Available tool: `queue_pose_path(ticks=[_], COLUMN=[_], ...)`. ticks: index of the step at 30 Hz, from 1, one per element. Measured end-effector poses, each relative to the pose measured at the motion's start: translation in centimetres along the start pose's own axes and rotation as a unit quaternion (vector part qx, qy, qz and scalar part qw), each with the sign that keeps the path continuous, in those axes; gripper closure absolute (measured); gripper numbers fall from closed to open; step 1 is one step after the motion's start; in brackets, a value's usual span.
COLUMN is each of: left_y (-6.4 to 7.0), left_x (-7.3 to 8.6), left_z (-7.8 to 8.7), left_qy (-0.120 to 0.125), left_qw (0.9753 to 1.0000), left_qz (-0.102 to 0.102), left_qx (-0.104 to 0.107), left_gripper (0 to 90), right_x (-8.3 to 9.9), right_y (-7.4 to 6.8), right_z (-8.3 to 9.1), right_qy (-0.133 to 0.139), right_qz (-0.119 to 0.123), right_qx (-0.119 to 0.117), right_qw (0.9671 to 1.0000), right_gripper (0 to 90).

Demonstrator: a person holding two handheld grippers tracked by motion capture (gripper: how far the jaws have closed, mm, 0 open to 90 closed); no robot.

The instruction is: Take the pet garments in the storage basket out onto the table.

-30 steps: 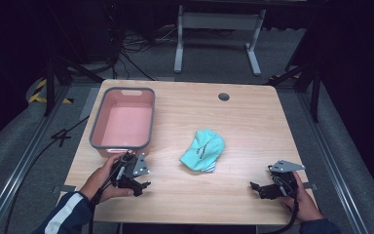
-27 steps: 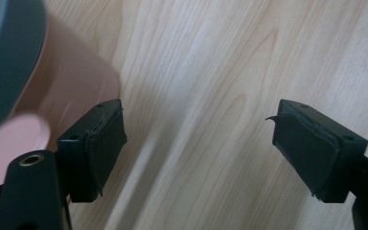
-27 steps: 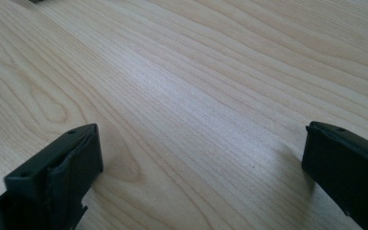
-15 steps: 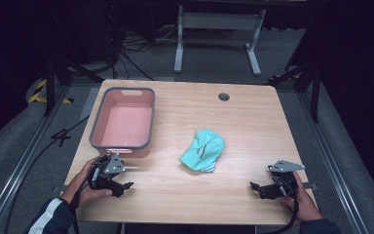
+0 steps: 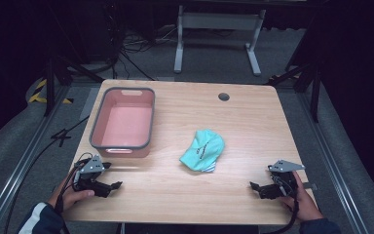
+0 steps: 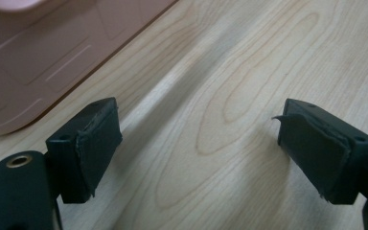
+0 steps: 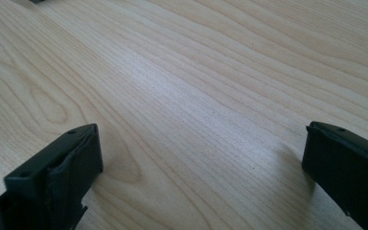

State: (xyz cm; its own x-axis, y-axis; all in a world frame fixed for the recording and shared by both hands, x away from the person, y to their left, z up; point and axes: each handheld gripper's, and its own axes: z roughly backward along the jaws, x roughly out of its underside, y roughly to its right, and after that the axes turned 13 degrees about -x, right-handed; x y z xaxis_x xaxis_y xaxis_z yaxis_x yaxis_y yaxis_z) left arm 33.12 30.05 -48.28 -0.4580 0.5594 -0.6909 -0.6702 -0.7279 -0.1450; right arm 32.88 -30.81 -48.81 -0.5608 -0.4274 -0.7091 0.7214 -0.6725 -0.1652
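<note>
While both grippers rest low at the near edge of the wooden table (image 5: 253, 117), the record reads as follows. Left gripper (image 5: 114, 185): jaws spread wide, nothing between them; since a second ago it has drawn back from the basin's near corner toward the left front edge. Right gripper (image 5: 254, 186): jaws likewise parted and empty, position unchanged at the right front. Teal cap (image 5: 203, 151): lying crumpled at mid-table, between the two grippers and well apart from each, unmoved. Pink basin (image 5: 122, 124) with grey rim: left rear, apparently empty, though its floor is dim. Left gripper view: basin wall (image 6: 38, 52) close by. Judgement: the retreat suggests a reset; the cap is not yet approached, so the placing work appears unstarted.
</note>
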Motion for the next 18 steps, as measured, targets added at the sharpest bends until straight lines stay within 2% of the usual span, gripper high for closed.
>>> queue_pose_path(ticks=[10,18], left_y=[0.14,0.04], left_x=[-0.02,-0.11], left_z=[0.01,-0.11], left_qy=[-0.002,-0.003], left_qw=[1.0,1.0], left_qz=[0.006,0.002], left_qx=[-0.005,-0.002], left_gripper=[14.4,13.1], right_x=[0.18,0.2], right_y=[-0.13,-0.18], right_z=[0.16,0.16], right_qy=[0.0,0.001], right_qz=[-0.003,-0.004], right_qx=[0.004,0.006], right_qw=[1.0,1.0], right_gripper=[0.4,0.4])
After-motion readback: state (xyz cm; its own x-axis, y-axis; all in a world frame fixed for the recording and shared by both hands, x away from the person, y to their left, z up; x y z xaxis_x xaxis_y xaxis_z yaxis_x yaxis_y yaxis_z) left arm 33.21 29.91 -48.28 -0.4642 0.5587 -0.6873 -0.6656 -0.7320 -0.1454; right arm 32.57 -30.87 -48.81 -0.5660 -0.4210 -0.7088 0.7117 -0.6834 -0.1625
